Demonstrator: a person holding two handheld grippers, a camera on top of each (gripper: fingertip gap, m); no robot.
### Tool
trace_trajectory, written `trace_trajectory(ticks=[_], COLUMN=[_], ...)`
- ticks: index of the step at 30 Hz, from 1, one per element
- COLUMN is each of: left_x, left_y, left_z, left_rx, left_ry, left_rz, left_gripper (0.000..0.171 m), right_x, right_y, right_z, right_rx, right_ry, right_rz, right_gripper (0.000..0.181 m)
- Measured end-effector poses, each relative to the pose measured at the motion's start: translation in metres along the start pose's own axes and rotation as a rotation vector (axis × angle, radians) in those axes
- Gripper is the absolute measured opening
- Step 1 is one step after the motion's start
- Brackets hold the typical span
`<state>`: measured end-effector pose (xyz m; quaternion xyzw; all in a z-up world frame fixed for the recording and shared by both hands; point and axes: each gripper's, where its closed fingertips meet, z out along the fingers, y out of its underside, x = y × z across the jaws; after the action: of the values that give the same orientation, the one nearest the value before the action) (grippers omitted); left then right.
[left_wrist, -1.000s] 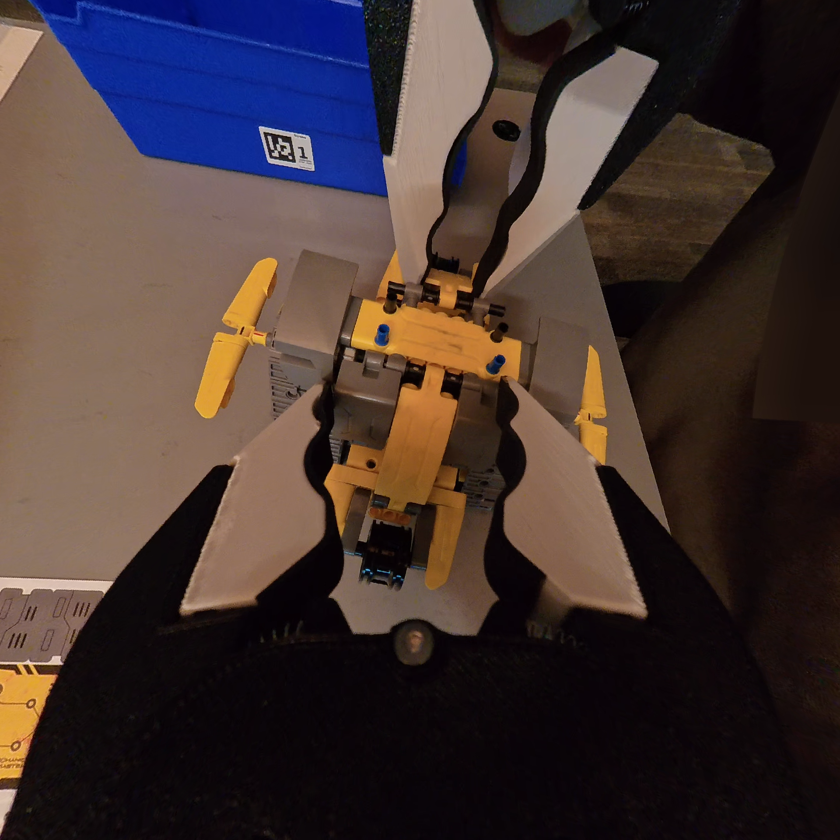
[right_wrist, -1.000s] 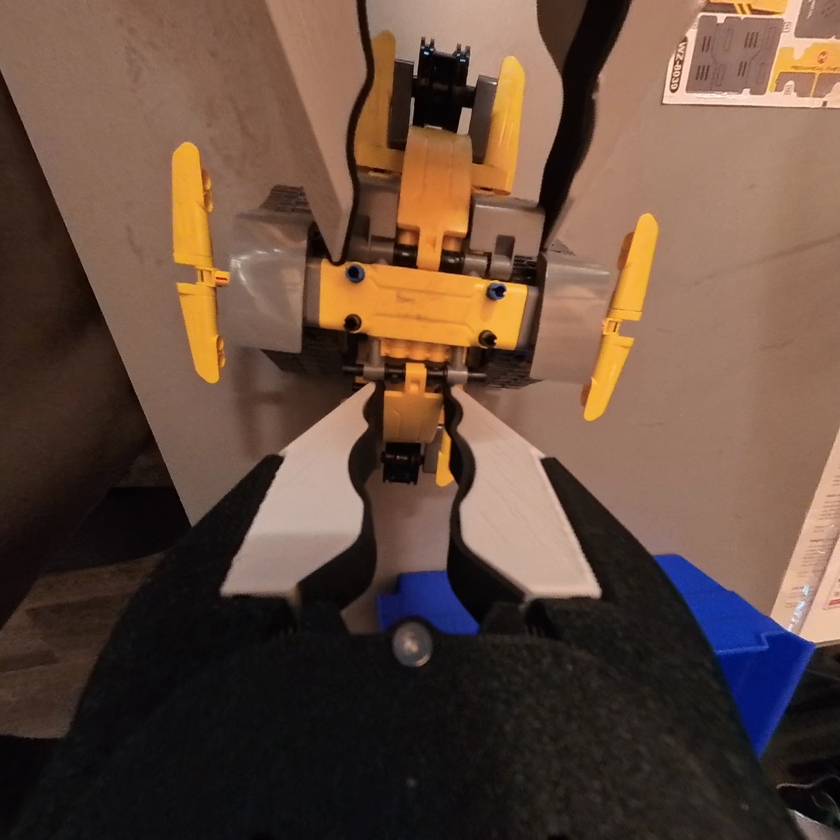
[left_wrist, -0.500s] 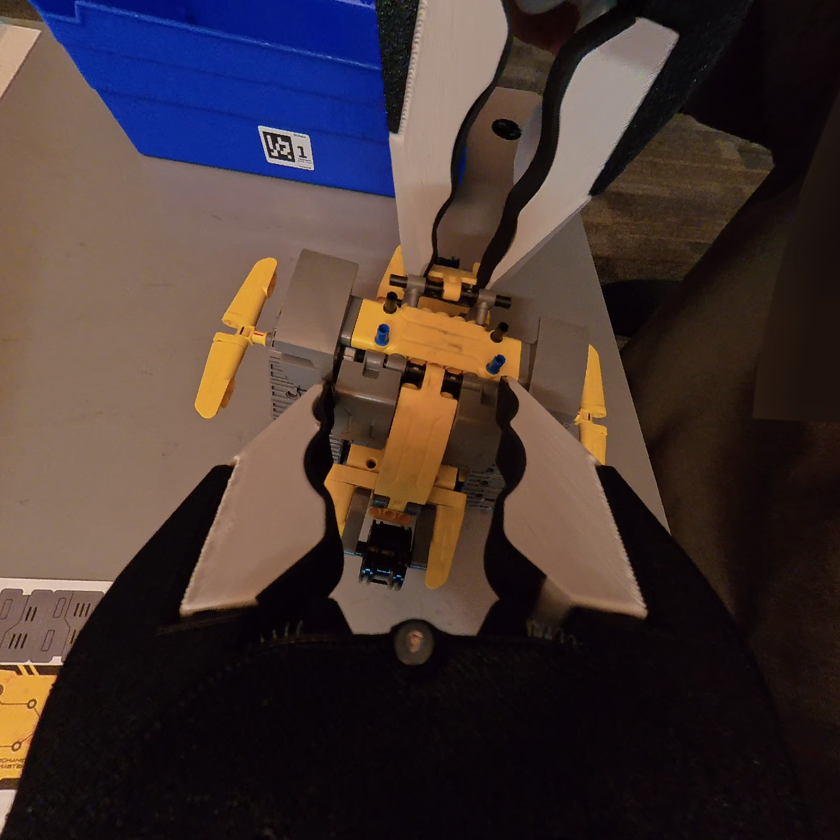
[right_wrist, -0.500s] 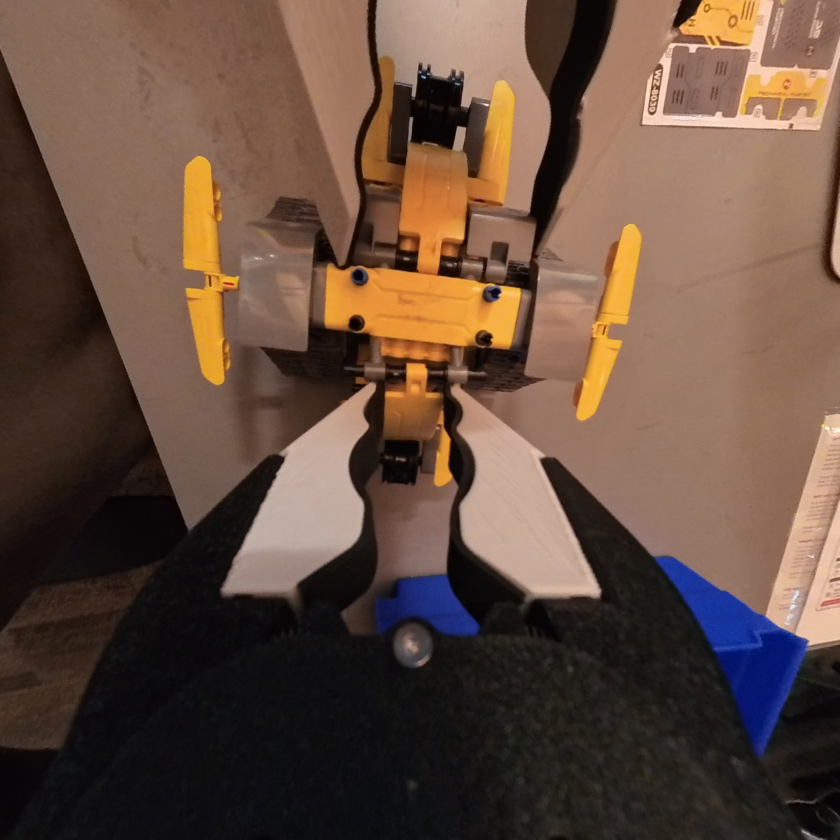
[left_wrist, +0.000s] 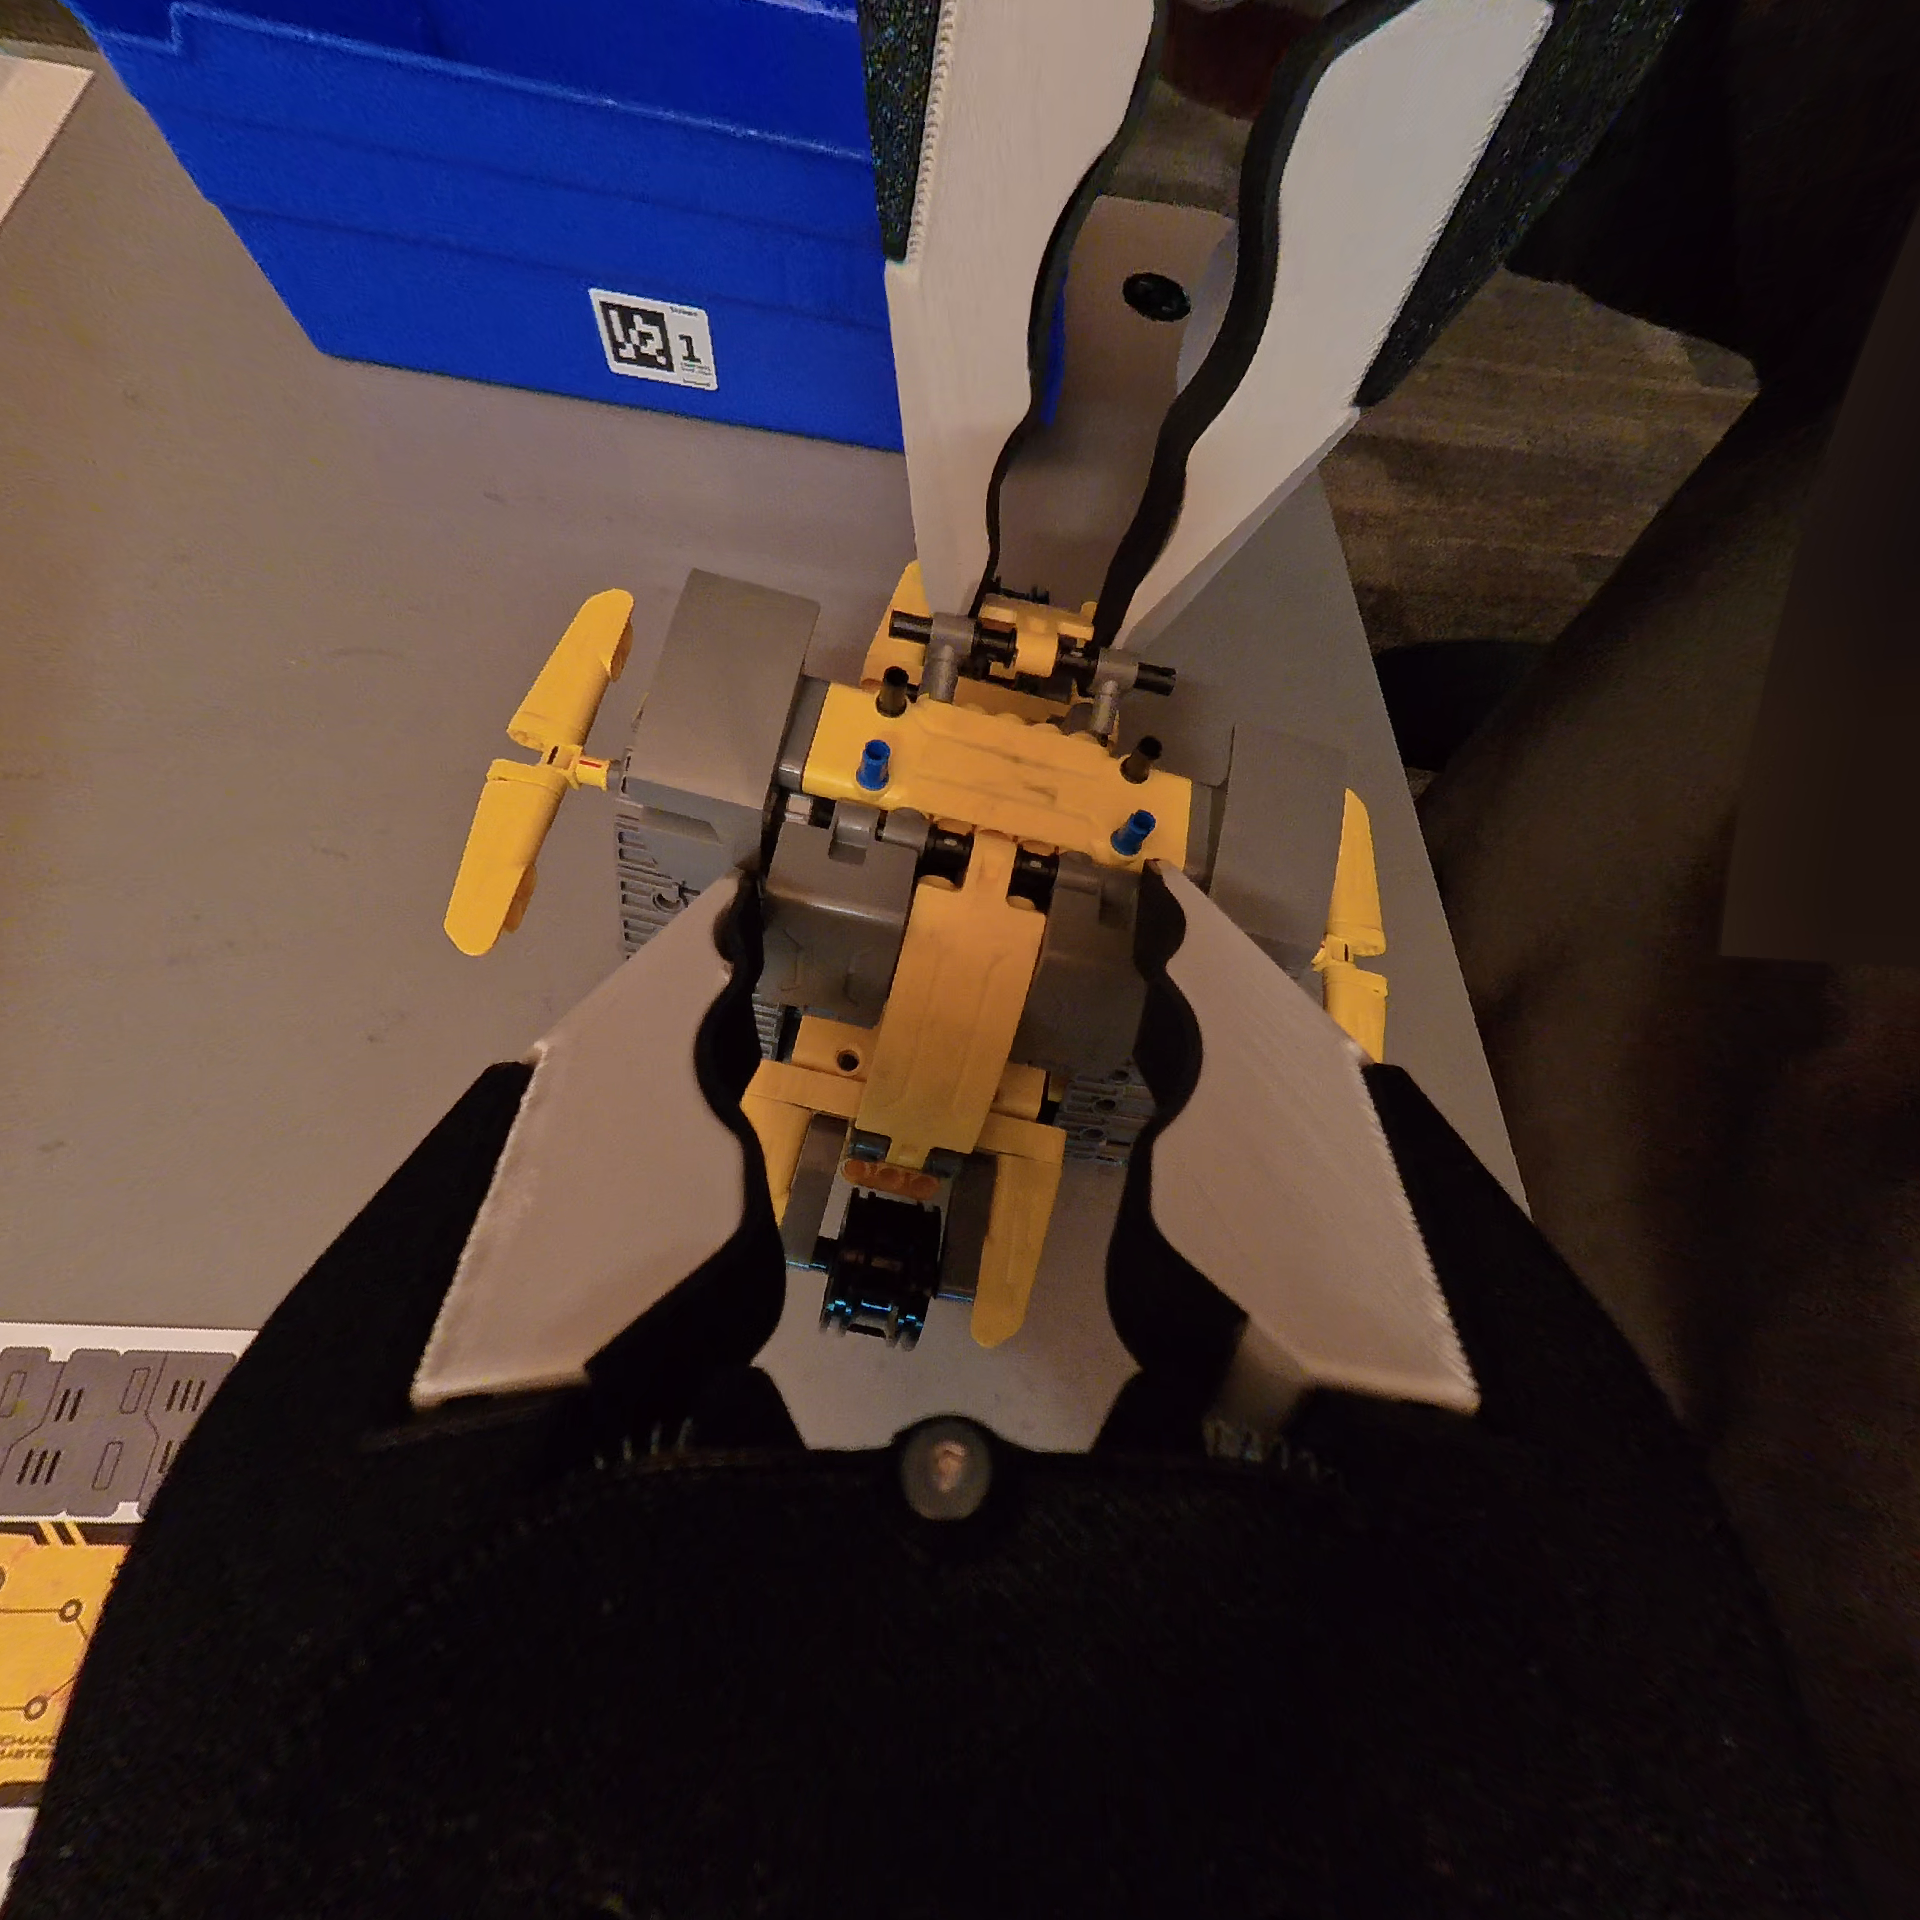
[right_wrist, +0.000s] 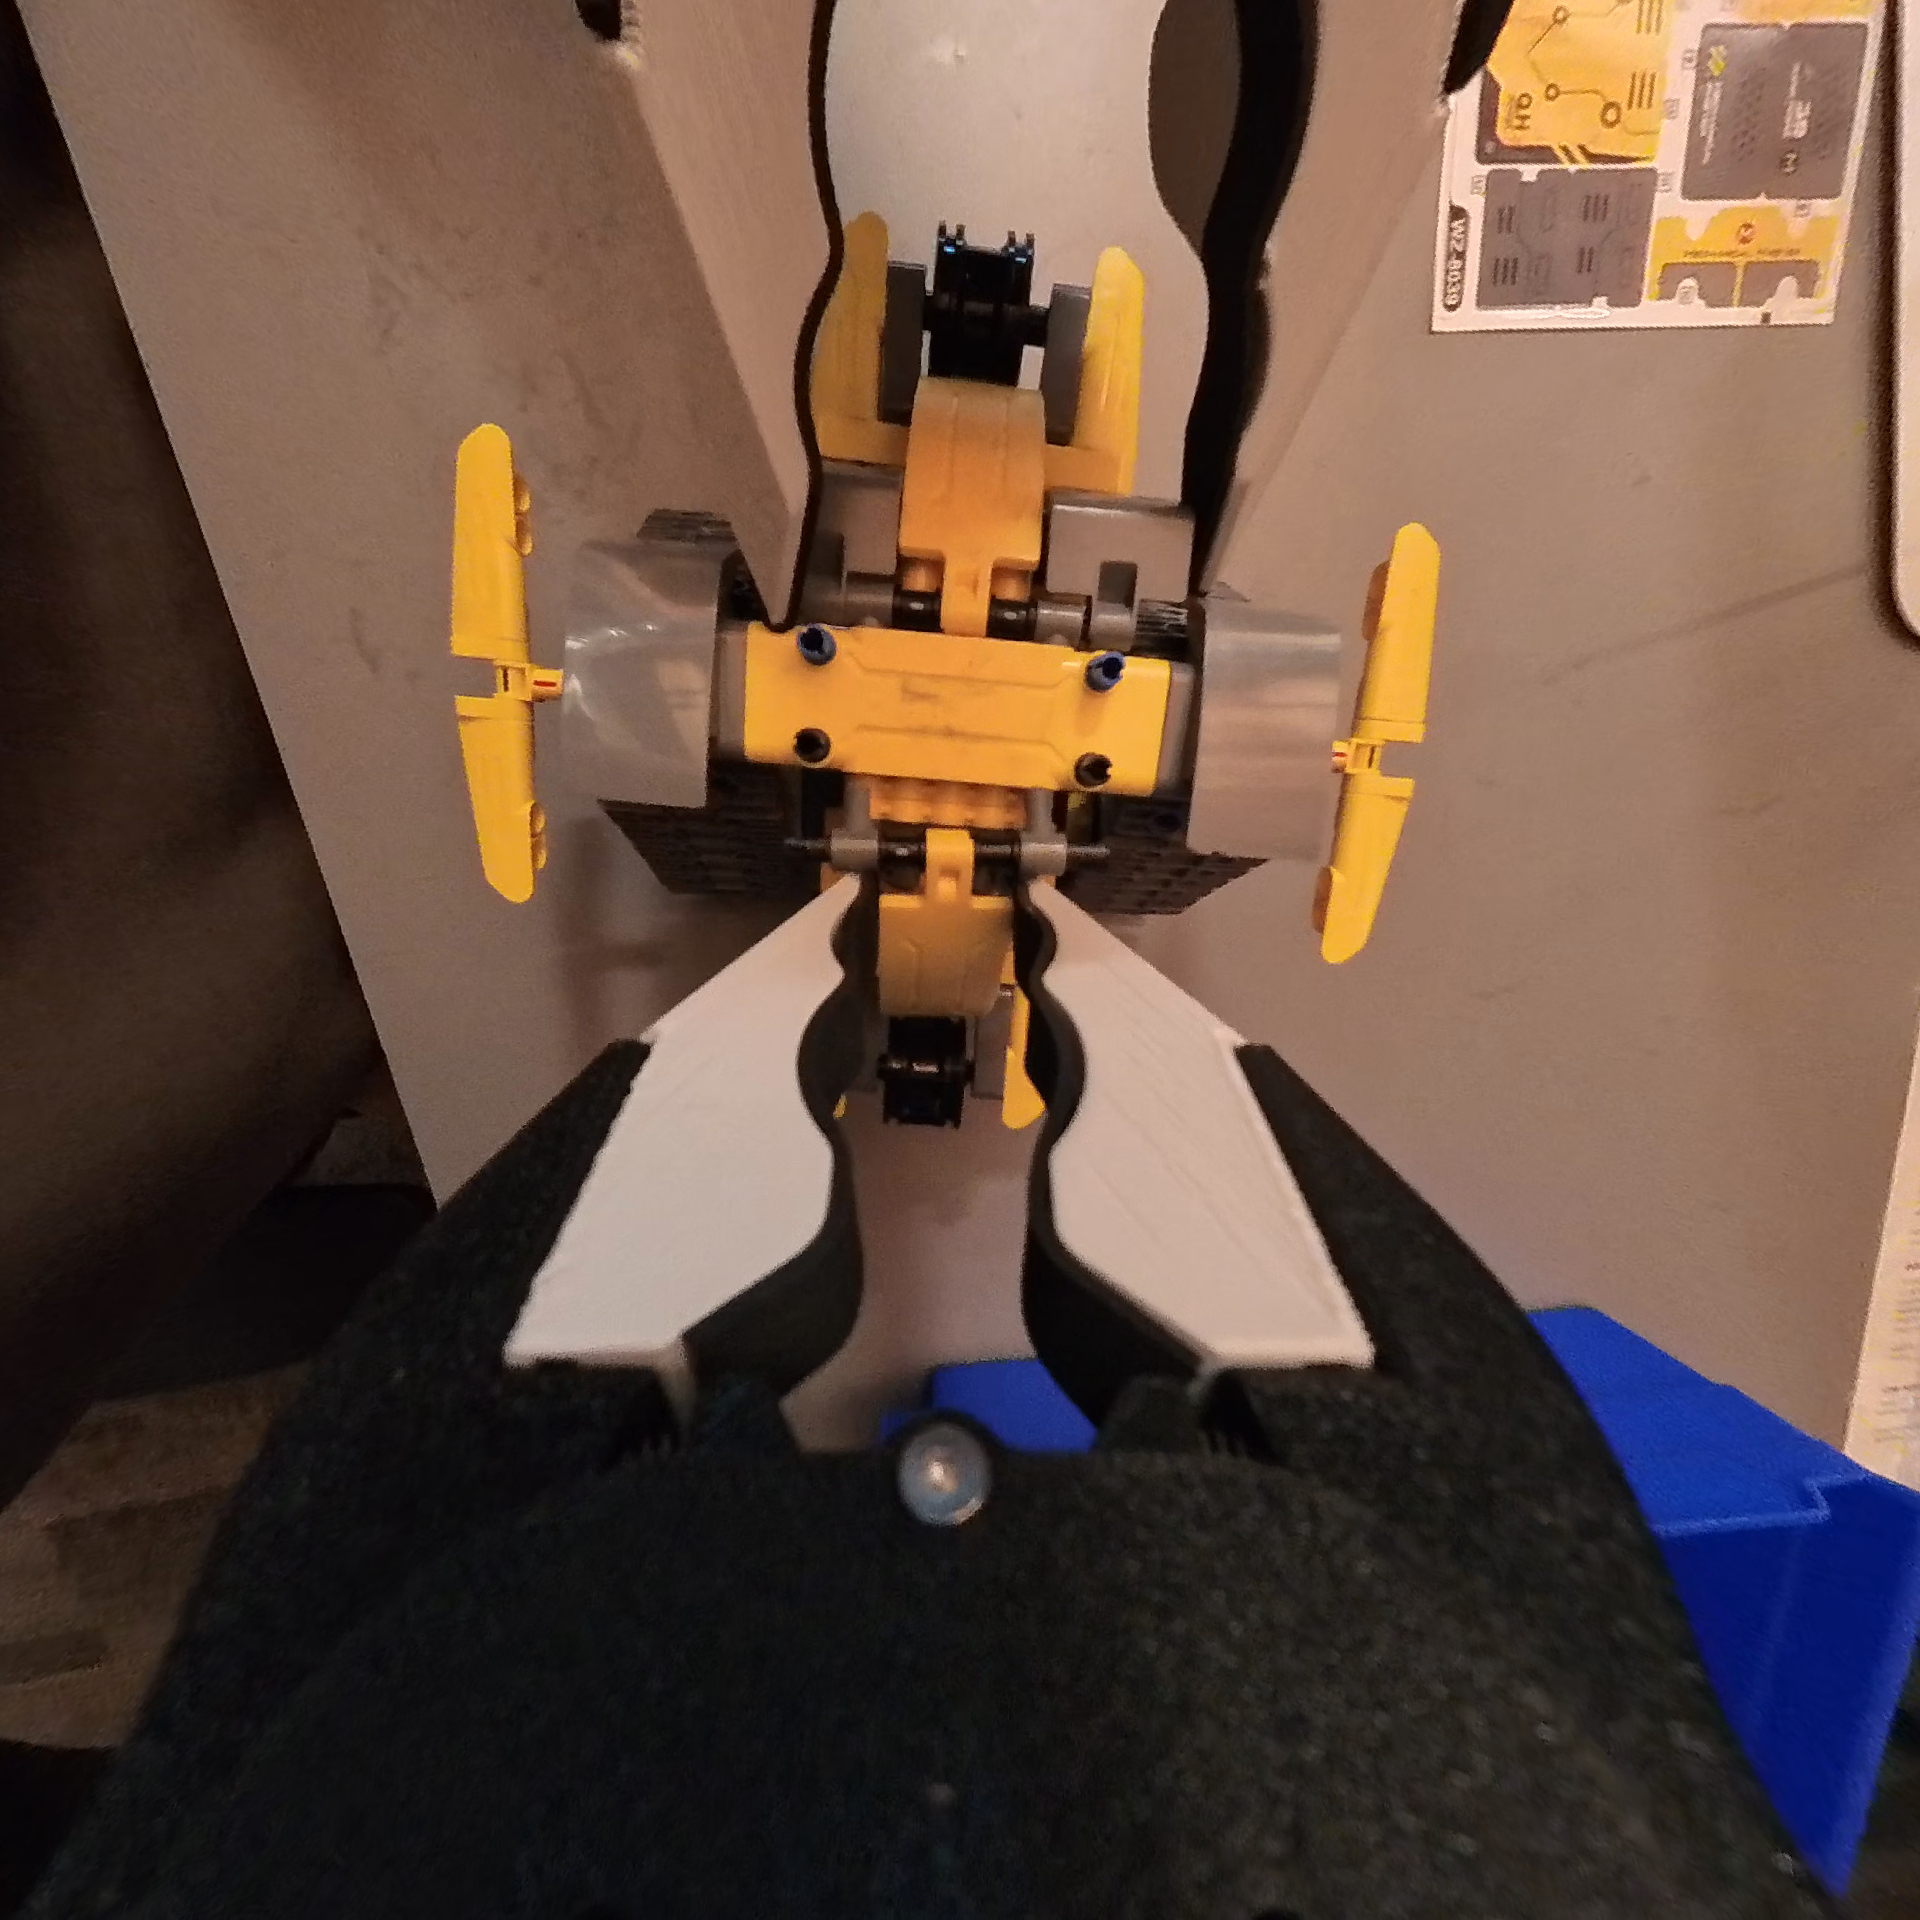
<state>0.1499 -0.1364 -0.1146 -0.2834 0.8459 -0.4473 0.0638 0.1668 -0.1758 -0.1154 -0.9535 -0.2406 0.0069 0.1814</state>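
A: Left wrist view. Noted: left gripper (left_wrist: 940, 904) with fingers (left_wrist: 613, 1174) clamped on the grey middle block of a yellow-and-grey brick model (left_wrist: 977, 790). Pads pressed against both flanks of that block.

B: Position of the model?

A: Resting on the grey counter (left_wrist: 260, 644), close to its right edge. Yellow blade parts sticking out on both sides. Blue pins upright on the yellow top plate. Black connector at the near end, between the fingers.

B: Surroundings?

A: Blue bin (left_wrist: 540, 208) at the far side, on the counter, with a square marker sticker on its front. Printed sheet (left_wrist: 62, 1538) at lower left, partly hidden by the gripper body. Right gripper (left_wrist: 1044, 623) entering from the top, tips down at the far end of the model by a grey cross axle.

B: Right wrist view?

A: Right gripper (right_wrist: 940, 904) closed on a narrow yellow tail piece of the brick model (right_wrist: 951, 707); pads touching both sides of it. Black connector just below, inside the gap. Left gripper (right_wrist: 997, 582) opposite, grasping the grey block. Blue bin (right_wrist: 1714, 1558) at lower right. Printed sheet (right_wrist: 1652, 177) on the counter (right_wrist: 1610, 935), upper right, well apart from the model.
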Motion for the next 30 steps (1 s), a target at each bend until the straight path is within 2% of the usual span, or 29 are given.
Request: trace_trajectory(ticks=[18,26,30], left_x=[0.000,0.000,0.000], left_y=[0.000,0.000,0.000], left_z=[0.000,0.000,0.000], left_rx=[-0.001,-0.002,-0.003], left_ry=[-0.001,-0.003,-0.002], left_rz=[0.000,0.001,0.000], left_gripper=[0.071,0.071,0.071], right_x=[0.000,0.000,0.000], right_y=[-0.001,0.009,0.005], right_z=[-0.001,0.006,0.007], right_rx=[0.008,-0.105,-0.087], right_ry=[-0.010,0.005,0.013], right_rz=[-0.003,-0.030,-0.025], right_gripper=[0.025,0.025,0.025])
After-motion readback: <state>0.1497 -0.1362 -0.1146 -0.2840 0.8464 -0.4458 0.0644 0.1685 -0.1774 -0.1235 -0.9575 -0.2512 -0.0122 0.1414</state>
